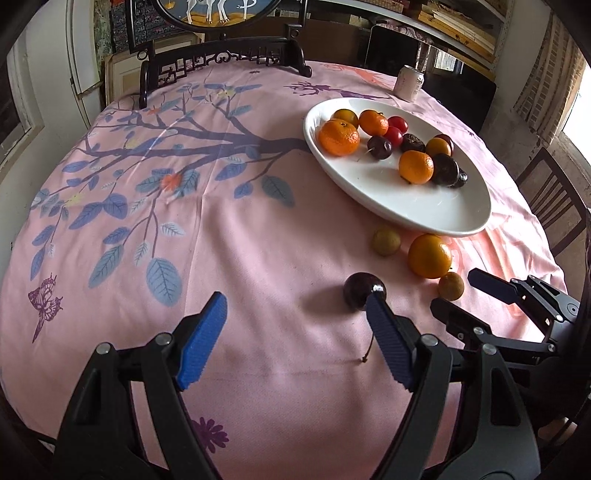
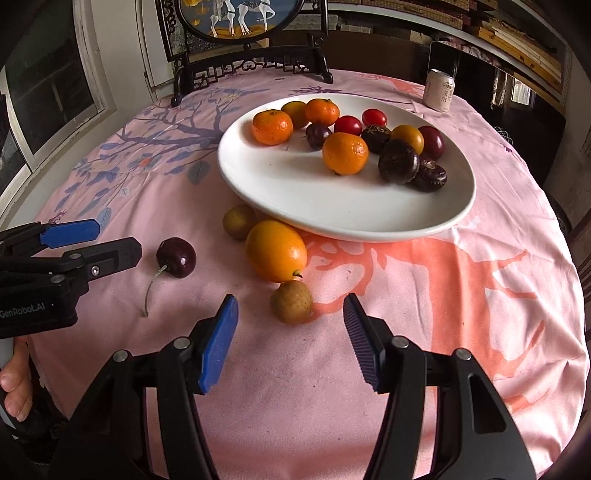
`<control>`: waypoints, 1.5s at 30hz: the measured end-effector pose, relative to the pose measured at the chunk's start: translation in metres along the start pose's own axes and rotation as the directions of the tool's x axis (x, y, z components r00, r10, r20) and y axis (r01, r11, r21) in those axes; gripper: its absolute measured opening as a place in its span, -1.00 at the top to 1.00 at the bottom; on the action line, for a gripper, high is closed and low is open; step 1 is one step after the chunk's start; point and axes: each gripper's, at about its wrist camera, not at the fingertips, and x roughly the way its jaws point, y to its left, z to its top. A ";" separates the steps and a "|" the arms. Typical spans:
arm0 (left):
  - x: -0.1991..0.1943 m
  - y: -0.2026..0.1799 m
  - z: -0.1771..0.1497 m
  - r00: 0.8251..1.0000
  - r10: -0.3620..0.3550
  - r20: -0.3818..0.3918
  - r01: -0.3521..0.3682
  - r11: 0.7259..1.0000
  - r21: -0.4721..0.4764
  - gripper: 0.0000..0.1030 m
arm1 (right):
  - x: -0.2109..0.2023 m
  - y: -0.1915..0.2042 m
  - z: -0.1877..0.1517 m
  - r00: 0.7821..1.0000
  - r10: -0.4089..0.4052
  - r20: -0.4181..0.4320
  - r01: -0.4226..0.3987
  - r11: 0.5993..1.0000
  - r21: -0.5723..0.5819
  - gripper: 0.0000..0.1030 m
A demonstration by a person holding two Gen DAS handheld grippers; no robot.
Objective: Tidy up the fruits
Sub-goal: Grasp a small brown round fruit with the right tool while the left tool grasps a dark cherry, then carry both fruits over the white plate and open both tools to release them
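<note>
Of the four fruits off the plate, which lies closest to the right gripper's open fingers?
The small tan longan, right before the right gripper; its twin sits by the plate.

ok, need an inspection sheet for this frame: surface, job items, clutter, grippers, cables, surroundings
Surface: round table under a pink tablecloth with printed branches and leaves.
Job items: white plate holds oranges, red and dark fruits. Off the plate, on the cloth: cherry with stem, large orange, two small brownish fruits.
Clutter: drink can beyond the plate.
Grippers: left gripper open, holding nothing, right fingertip just in front of the cherry; right gripper open, holding nothing, the nearer brownish fruit just ahead of its fingers.
Cables: nothing seen.
Surroundings: carved stand with round painted screen at the far edge, shelves at the back right, window at left.
</note>
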 end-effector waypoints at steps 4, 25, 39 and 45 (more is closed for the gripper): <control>-0.003 -0.001 0.000 1.000 -0.004 0.004 0.004 1.000 -0.001 -0.54 | 0.007 0.005 -0.001 1.000 -0.006 -0.007 0.005 1.000 -0.024 0.10; 0.015 -0.039 -0.004 0.999 -0.008 -0.048 0.012 0.997 0.074 -0.54 | -0.028 -0.033 -0.017 0.999 0.008 0.050 -0.012 0.997 0.075 0.54; 0.021 -0.049 0.003 1.000 -0.012 -0.027 0.014 0.996 0.086 0.40 | -0.055 -0.054 -0.025 0.995 -0.006 0.099 -0.009 0.989 0.145 0.54; 0.003 -0.049 0.005 0.999 -0.035 0.004 0.035 0.996 0.082 0.40 | -0.057 -0.053 -0.024 0.995 -0.006 0.103 -0.009 0.990 0.144 0.54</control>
